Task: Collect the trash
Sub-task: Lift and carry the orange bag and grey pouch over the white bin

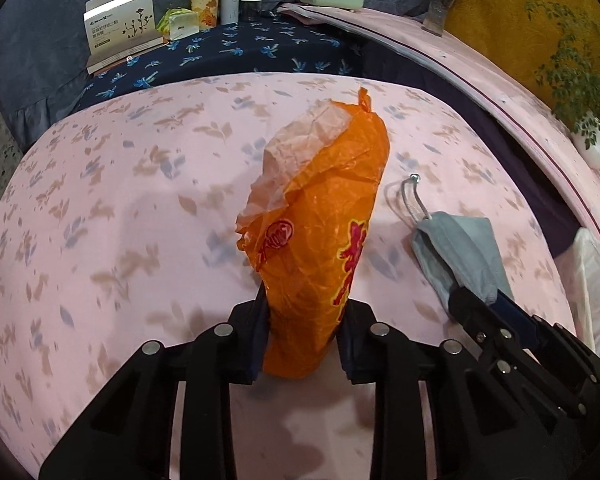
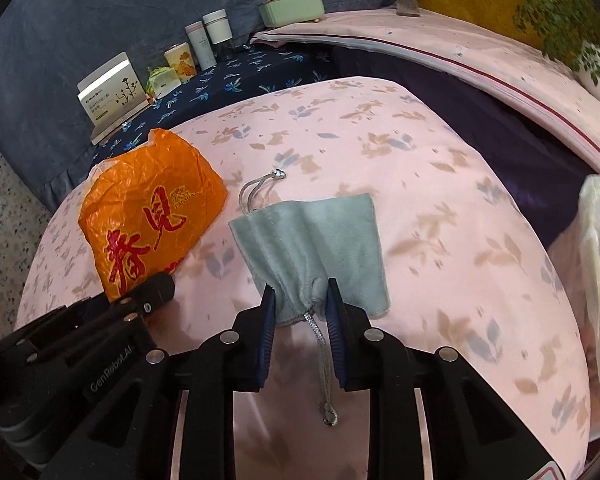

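A pink flowered bedspread (image 2: 440,208) covered the surface, with boxes and jars lined along a dark blue cloth (image 2: 260,68) behind it. On the bedspread's left part the left gripper (image 1: 304,332) was clamped on the near end of an orange plastic bag (image 1: 324,216). Just right of that bag, the right gripper (image 2: 302,320) was clamped on the gathered neck of a grey-blue drawstring pouch (image 2: 320,236), whose silver cord (image 2: 320,364) trailed between the fingers.
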The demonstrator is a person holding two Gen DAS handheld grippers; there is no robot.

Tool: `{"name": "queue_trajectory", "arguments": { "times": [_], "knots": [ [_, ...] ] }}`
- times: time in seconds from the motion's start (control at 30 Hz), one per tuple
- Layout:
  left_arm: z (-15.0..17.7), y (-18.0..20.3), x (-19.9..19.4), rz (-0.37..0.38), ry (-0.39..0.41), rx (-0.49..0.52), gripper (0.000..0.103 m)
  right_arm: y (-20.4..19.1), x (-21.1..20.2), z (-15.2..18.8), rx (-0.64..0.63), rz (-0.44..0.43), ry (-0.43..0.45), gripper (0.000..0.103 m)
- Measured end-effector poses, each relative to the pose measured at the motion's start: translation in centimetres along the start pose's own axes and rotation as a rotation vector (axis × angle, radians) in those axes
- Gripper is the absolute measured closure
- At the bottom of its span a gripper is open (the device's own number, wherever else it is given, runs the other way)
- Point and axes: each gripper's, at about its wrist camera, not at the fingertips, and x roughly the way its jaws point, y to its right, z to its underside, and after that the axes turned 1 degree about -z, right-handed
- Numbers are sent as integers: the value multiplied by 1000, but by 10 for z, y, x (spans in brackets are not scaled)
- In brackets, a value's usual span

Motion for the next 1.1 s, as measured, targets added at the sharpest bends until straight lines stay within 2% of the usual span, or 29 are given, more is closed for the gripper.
{"name": "queue_trajectory", "arguments": {
  "times": [0.27, 0.37, 0.47, 0.8, 1.1],
  "knots": [
    [39, 23, -26, 56, -33, -13, 80, 20, -36, 36, 33, -8, -12, 81],
    [50, 32, -34, 69, -47, -7, 87, 27, -49, 45, 46, -1, -15, 84],
    [58, 41, -42, 81, -52, 1, 89, 34, -67, 50, 47, 3, 8, 84],
    [62, 74, -84, 120, 7, 46, 91, 65, -129, 51, 89, 37, 116, 85],
    [61, 117, -109, 148, 42, 115, 91, 102, -165, 49, 154, 53, 186, 85]
  ]
}}
